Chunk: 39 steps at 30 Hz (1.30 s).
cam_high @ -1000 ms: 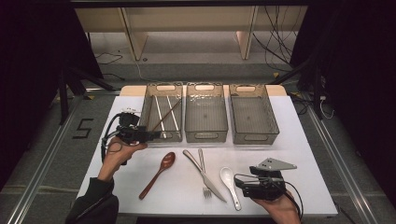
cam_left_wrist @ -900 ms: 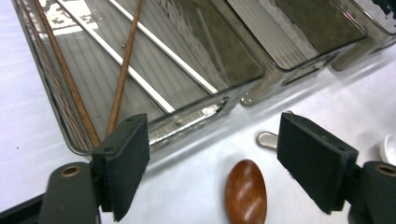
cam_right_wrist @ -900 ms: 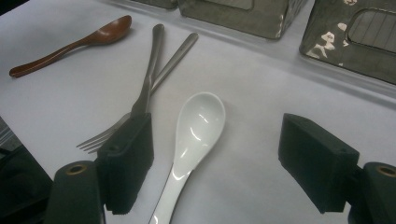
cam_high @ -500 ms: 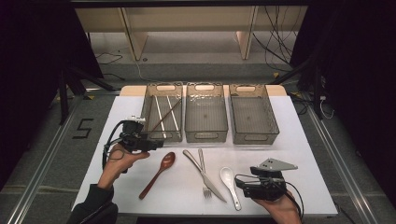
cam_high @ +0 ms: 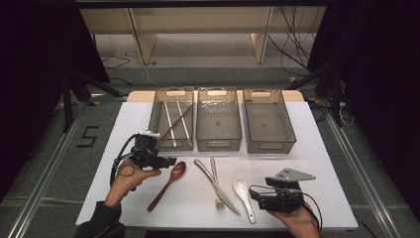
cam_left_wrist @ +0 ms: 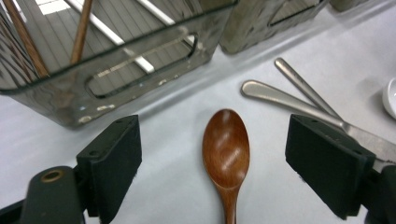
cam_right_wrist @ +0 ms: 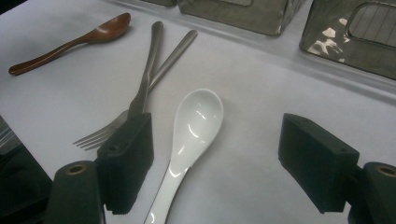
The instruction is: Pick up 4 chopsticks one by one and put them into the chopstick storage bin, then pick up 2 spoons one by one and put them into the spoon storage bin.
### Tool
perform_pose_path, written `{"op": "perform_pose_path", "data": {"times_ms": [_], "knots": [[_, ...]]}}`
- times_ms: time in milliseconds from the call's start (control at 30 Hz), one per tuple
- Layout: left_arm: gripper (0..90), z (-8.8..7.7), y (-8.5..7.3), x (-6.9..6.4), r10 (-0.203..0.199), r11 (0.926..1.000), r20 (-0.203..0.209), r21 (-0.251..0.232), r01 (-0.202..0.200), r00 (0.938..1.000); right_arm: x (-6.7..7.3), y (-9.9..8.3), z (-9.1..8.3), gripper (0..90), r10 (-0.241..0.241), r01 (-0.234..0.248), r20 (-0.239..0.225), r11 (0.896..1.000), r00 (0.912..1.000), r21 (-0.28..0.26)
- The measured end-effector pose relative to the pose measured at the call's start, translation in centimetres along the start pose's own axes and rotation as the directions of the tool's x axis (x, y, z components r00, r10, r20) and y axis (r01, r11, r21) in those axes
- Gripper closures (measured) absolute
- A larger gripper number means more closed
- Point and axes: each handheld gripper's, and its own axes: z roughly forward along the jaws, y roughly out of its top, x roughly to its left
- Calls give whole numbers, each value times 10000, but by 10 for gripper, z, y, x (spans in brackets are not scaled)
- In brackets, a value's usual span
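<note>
L hand's gripper (cam_high: 168, 161) has dropped away from the left bin (cam_high: 157, 133) and come nearer me, now low over the table (cam_high: 307, 148). Its fingers (cam_left_wrist: 112, 158) have just been opening and stand wide, nothing between the pads but air. In the left gripper view the wooden spoon (cam_left_wrist: 226, 151) lies flat on the table, bowl centred between my fingers, handle running back toward me. So, I reckon: chopsticks (cam_high: 173, 124) are in the left bin already, spoon's next, just needs a descent and a squeeze.

R gripper (cam_high: 255, 192) hasn't budged, near right, fingers released and empty, white spoon (cam_right_wrist: 194, 123) lying between them on the table. Fork and knife (cam_high: 215, 181) crossed mid-table, middle and right bins bare.

Writing: only a "5" (cam_high: 89, 136) marked on the floor, left of the table. No brands I can read.
</note>
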Motion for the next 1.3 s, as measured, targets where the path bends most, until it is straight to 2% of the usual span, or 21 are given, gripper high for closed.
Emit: {"op": "perform_pose_path", "data": {"times_ms": [333, 533, 733, 1300], "knots": [[179, 8, -12, -6, 62, 9986, -116, 532, -55, 9999, 1, 0, 1, 273, 9, -9, 22, 10000, 10000, 45], [180, 14, -17, -10, 334, 9940, -339, 1055, -296, 9989, 0, 0, 0, 273, -3, 3, 26, 10000, 10000, -9], [180, 19, -23, -11, 331, 9908, -306, 1320, -288, 9990, 1, 0, 0, 273, 10, -10, 59, 10000, 10000, 32], [191, 28, -31, -20, 684, 9706, -341, 2333, -586, 9971, 1, 0, 0, 273, 1, -1, 81, 10000, 10000, 19]]}}
